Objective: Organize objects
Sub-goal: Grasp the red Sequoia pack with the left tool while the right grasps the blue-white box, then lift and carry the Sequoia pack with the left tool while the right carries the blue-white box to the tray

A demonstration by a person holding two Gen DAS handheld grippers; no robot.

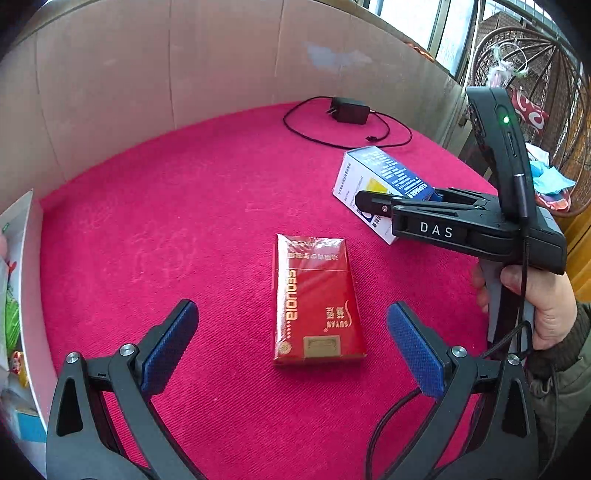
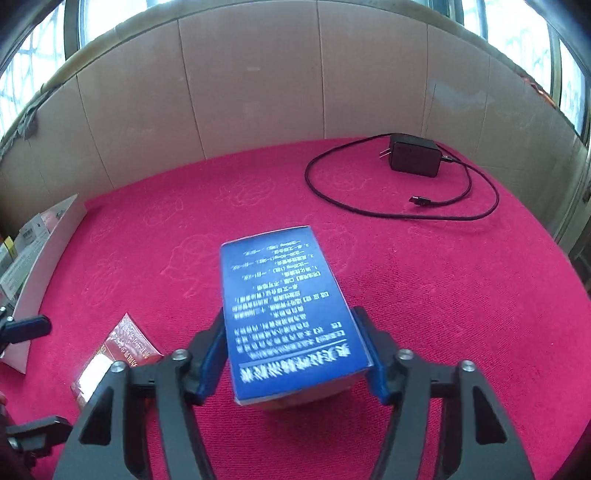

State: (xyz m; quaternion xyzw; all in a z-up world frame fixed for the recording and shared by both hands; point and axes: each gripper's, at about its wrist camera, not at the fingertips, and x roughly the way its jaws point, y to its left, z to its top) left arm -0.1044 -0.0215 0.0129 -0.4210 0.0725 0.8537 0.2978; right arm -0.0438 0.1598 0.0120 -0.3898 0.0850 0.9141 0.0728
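my right gripper (image 2: 293, 354) had its jaws closed on the blue box (image 2: 284, 314), one blue pad on each long side; the box sat in the lower middle of the right wrist view and looked a little tilted, and i could not tell if it was already off the cloth. in the left wrist view the same box showed at the right of the frame, with white sides, and a hand (image 1: 546, 306) held the gripper handle below it. my left gripper (image 1: 291, 332) stood wide, with nothing between the pads, and the red cigarette pack (image 1: 316, 299) lay flat on the cloth in the gap ahead of it, in the middle of the frame, touched by neither pad.

i judged the task to be partly done. a white tray (image 1: 31, 295) at the left edge of the frame already held some small packages, too blurred to name. the box, the pack and the black charger (image 2: 415, 155) with its looped cable (image 2: 369, 210), far in the upper right, were not yet put away.

the surface was a pink-red cloth (image 1: 184, 240), ribbed and with faint flower marks. a beige cardboard screen (image 2: 258, 81) stood around its far edge, windows (image 2: 517, 33) were behind it, and a wicker chair (image 1: 535, 74) showed in the upper right of the left view.
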